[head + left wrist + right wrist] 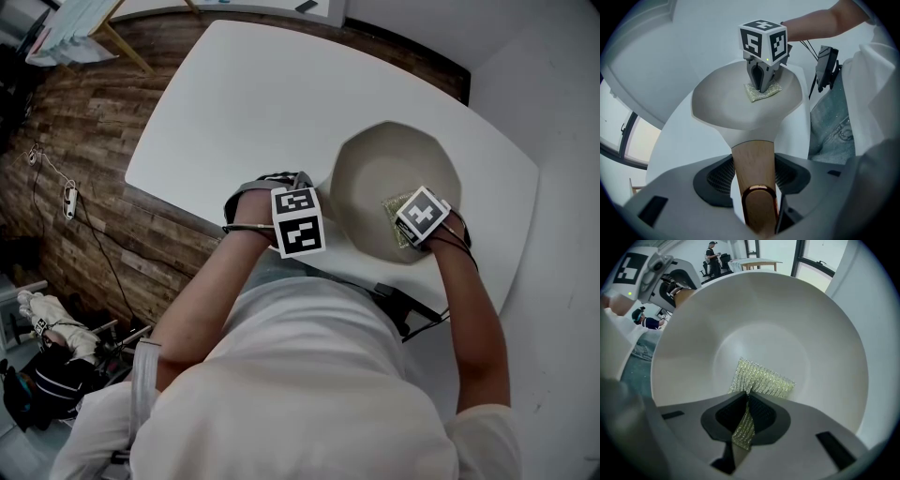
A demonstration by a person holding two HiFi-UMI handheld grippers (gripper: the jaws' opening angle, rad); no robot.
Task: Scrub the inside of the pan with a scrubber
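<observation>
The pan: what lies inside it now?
A greenish mesh scrubber lies on the floor of the pan, pinched by the right gripper. The floor beneath the scrubber is covered and cannot be seen.

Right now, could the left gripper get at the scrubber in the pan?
Probably not: the left gripper is clamped on the wooden handle of the pan, and the right gripper has the scrubber pinched inside it.

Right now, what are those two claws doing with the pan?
Left gripper clamped on pan handle. Right gripper pinching scrubber, pressed down inside pan. Nothing in the way.
</observation>
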